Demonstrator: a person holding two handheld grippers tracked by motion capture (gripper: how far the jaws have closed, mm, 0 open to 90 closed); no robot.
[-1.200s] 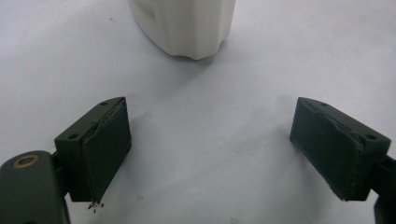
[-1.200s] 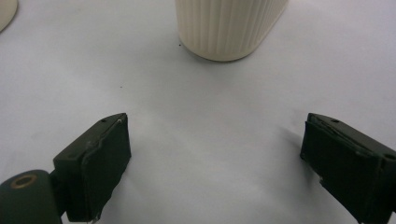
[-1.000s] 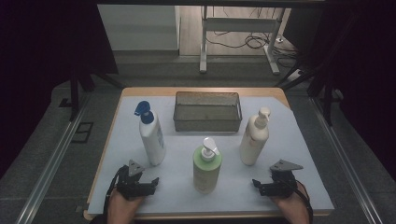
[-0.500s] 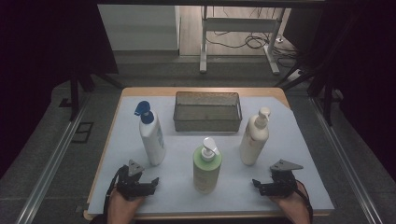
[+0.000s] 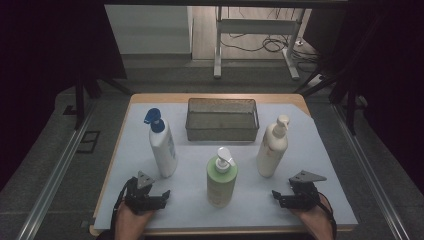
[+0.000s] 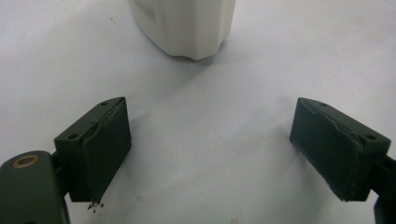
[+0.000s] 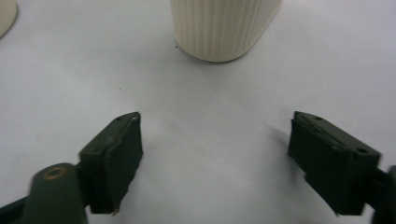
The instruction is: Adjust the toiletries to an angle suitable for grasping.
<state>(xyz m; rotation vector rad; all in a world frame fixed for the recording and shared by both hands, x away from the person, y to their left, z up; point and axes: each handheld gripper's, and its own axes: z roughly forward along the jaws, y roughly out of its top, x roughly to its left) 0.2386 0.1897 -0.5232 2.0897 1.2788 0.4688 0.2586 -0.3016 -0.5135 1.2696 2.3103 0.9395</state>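
Three pump bottles stand on the white mat: a white one with a blue pump, a green one with a white pump and a cream one. My left gripper rests near the front edge, left of the green bottle, and is open. Its jaws frame bare mat, with the white bottle's base ahead. My right gripper lies at the front right. Its jaws have just been closing a little but stand open with nothing between them. The cream bottle's ribbed base is ahead.
A dark wire basket sits at the back middle of the table, behind the bottles. The wooden table edge runs just in front of both hands. Another bottle's rim shows at the top left of the right gripper view.
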